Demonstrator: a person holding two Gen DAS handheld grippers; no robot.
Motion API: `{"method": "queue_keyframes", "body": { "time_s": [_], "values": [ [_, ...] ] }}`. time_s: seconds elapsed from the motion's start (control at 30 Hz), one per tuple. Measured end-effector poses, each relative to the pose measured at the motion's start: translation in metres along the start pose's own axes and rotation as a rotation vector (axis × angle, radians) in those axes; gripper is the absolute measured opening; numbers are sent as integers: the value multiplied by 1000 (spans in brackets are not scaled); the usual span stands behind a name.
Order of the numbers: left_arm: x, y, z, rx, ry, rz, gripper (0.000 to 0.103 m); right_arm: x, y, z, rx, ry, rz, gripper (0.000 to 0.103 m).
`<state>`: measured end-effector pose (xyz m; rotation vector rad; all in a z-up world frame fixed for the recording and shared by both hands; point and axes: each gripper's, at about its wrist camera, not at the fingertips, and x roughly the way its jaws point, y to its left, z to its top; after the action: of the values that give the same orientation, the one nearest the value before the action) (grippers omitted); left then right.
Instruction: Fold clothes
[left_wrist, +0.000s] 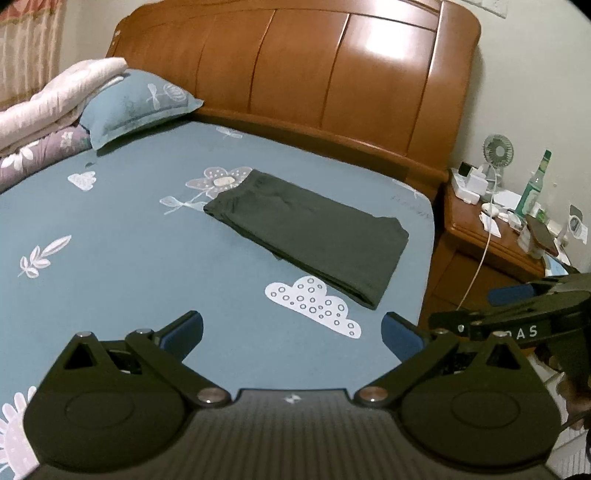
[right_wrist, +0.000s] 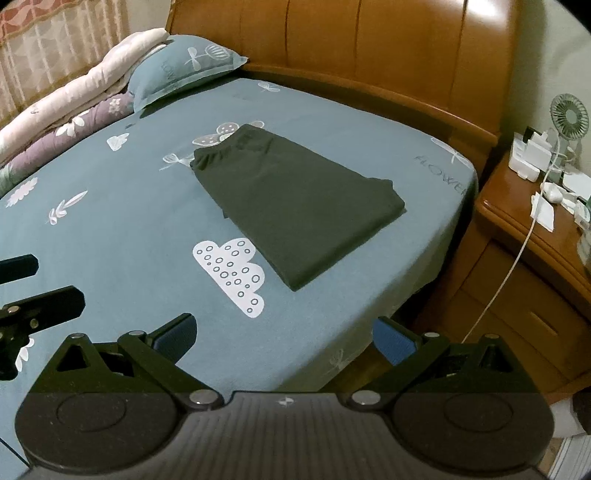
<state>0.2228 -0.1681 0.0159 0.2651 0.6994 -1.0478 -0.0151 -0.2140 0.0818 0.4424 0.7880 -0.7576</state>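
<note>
My left gripper (left_wrist: 291, 334) is spread wide and empty above the blue sheet (left_wrist: 129, 258). The folded dark garment (left_wrist: 310, 232) lies flat near the headboard (left_wrist: 332, 66). My right gripper (right_wrist: 282, 334) also gapes empty, nightstand (right_wrist: 535, 258) beyond.

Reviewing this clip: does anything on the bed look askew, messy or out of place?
Nothing stands out. The dark green garment lies folded flat on the blue sheet, set diagonally to the bed's edges, its edges fairly even. Both the left gripper and right gripper are open and hold nothing.
</note>
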Motion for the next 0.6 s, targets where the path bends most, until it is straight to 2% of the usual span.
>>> {"method": "queue_keyframes", "body": {
  "time_s": [0.6],
  "values": [
    [6,-8,12,3,56,35,102,0,0,7,-7,-9,-22,103]
  ]
}}
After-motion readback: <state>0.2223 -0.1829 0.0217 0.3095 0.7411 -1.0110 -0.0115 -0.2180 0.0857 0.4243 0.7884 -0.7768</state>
